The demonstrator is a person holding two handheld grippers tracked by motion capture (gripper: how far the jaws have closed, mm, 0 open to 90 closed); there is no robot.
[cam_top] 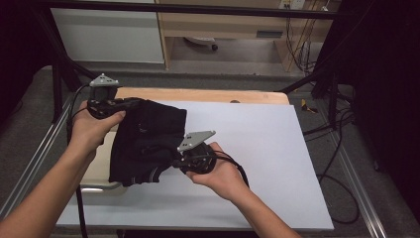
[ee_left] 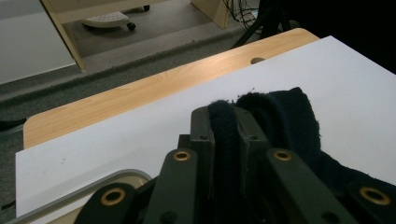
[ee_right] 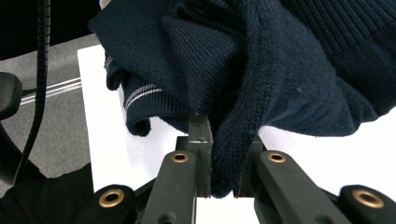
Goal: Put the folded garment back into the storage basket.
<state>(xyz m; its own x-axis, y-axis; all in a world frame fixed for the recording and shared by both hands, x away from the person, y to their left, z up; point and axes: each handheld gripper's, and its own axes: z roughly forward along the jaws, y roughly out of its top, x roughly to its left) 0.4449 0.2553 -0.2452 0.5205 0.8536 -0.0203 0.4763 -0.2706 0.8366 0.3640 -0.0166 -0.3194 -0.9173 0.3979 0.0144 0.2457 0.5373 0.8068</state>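
in the high view a dark navy knit sweater [cam_top: 146, 144] hangs bunched between the two grippers at the left centre of the frame, over the left edge of the white sheet [cam_top: 257, 148] that covers the wooden table [cam_top: 208, 95]. the left gripper [cam_top: 130, 103], held in the person's left hand [cam_top: 91, 126] at the upper left, is clamped on the sweater's upper edge; in the left gripper view a fold of ribbed knit [ee_left: 224, 135] sits pinched between its black jaws, with more of the fabric bulging to the right over the white sheet. the right gripper [cam_top: 174, 159], in the right hand [cam_top: 220, 173] at the centre of the frame, grips the sweater's right side lower down; in the right gripper view a fold of knit [ee_right: 229, 154] is squeezed between its jaws, and a cuff with pale stripes [ee_right: 140, 95] droops at the left. a light grey tray [cam_top: 99, 171] lies below the sweater at the table's left edge.
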